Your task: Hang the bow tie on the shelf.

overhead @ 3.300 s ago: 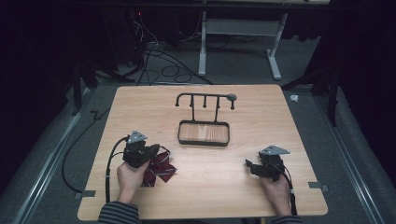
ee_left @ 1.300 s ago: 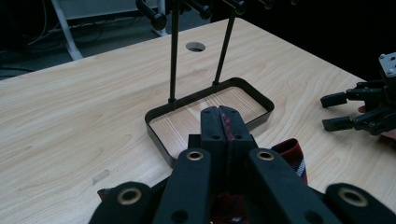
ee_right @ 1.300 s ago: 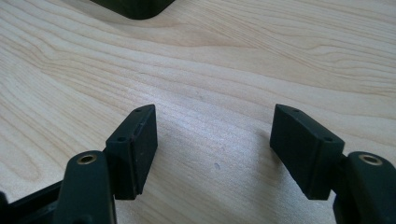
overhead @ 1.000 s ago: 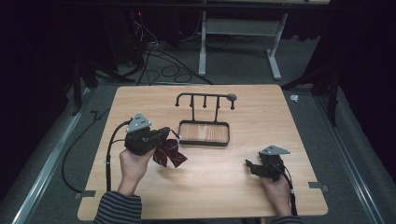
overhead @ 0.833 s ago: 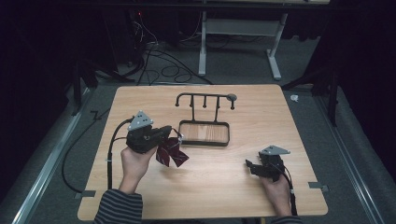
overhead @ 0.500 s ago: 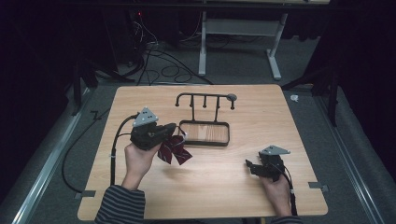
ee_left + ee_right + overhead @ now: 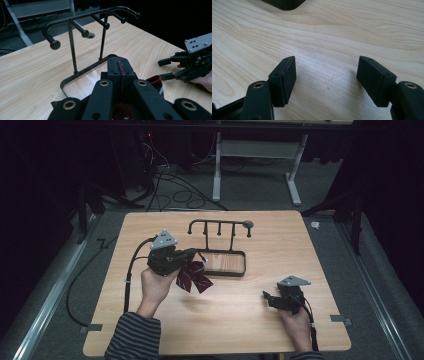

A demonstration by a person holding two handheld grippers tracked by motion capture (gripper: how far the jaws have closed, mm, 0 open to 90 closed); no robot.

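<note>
Left gripper [image 7: 192, 254]: clamping shut on dark red striped bow tie [image 7: 194, 277], jaws pressed together with a line of red fabric pinched between them, as seen in the left gripper view; holding it clear of the tabletop, cloth hanging below and just beside the stand's base.

Bow tie [image 7: 156, 83]: dangling from the grip, one striped lobe showing to the right of the jaws; being carried towards the hooks, judging by the aim of the gripper.

Black metal hook stand [image 7: 219, 226]: standing upright at mid-table, two posts bearing a curved bar with knob-tipped pegs [image 7: 84, 33] pointing at the gripper; pegs all bare, nothing hanging yet.

Stand's base frame [image 7: 235, 271]: enclosing a bare patch of wood, holding nothing.

Right gripper [image 7: 269, 298]: resting low on the wooden table [image 7: 300, 245], well apart from the stand, jaws standing wide with nothing between them; waiting, apparently, as a spare.

Cable [image 7: 131, 270]: trailing from the left gripper off the near edge.
</note>
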